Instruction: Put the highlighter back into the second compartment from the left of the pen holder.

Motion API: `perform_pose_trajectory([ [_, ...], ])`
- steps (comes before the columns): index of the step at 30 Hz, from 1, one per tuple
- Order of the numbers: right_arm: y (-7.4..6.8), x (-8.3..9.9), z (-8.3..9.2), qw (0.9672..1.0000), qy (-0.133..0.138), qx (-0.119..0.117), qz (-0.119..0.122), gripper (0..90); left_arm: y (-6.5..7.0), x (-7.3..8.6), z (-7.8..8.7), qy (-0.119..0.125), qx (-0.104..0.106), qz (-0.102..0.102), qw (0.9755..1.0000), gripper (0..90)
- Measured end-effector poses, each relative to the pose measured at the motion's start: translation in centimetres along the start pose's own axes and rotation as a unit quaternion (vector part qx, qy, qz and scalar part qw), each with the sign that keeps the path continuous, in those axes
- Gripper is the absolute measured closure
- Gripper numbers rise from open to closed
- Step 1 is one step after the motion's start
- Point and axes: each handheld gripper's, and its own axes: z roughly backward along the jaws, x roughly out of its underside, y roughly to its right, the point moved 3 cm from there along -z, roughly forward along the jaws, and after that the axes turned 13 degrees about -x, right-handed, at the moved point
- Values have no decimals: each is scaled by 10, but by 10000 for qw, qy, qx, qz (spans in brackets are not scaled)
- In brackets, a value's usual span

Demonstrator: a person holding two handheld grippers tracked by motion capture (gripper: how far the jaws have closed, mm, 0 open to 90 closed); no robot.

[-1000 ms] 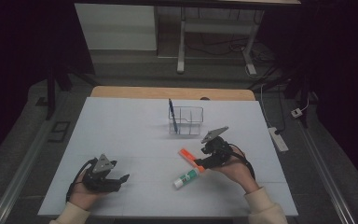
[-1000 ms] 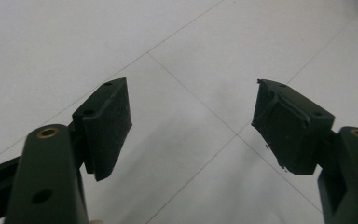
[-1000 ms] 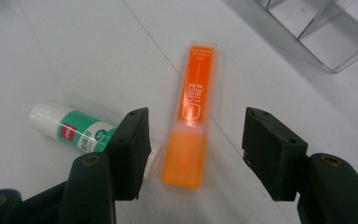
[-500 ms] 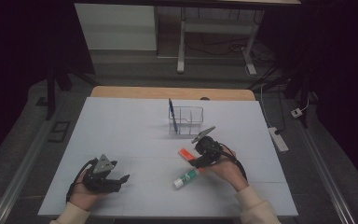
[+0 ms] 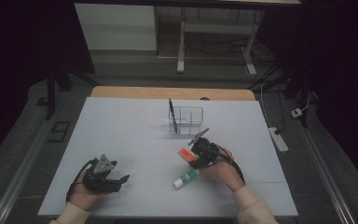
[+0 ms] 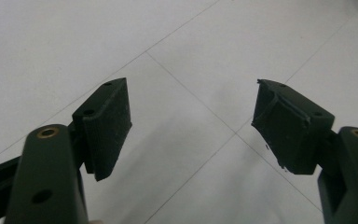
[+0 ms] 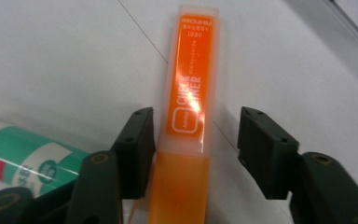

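Note:
An orange highlighter (image 7: 193, 88) with a clear cap lies flat on the white table (image 5: 121, 135), between the jaws of my right gripper (image 7: 196, 119). Those jaws have just been closing. The left pad is at the highlighter's side and a gap shows at the right pad, so the gripper is open around it. In the high view the right gripper (image 5: 196, 157) bends down over the highlighter (image 5: 185, 153). A green and white glue stick (image 5: 186, 178) lies just in front of it, and shows again as a glue stick (image 7: 32, 158) at the lower left. My left gripper (image 5: 119, 179) rests near the front left, its jaws (image 6: 191, 98) wide and empty.
A clear plastic organizer (image 5: 186, 120) stands behind the right gripper, with a blue pen (image 5: 171, 112) upright in its left compartment. A power strip (image 5: 278, 138) lies on the floor off the table's right edge. A wooden strip runs along the table's far edge.
My right hand has come down and a little leftwards over the orange highlighter, and its jaws now straddle it. The left hand has stayed where it was.

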Motion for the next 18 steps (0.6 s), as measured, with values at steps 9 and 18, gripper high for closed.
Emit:
perform_pose_trajectory([
  [9,3,1,-1,9999,-35,-137,-65,639,0,0,0,4,-2,2,10000,275],
  [18,3,1,0,9999,-36,-124,6,645,0,0,0,16,-1,6,10000,275],
])
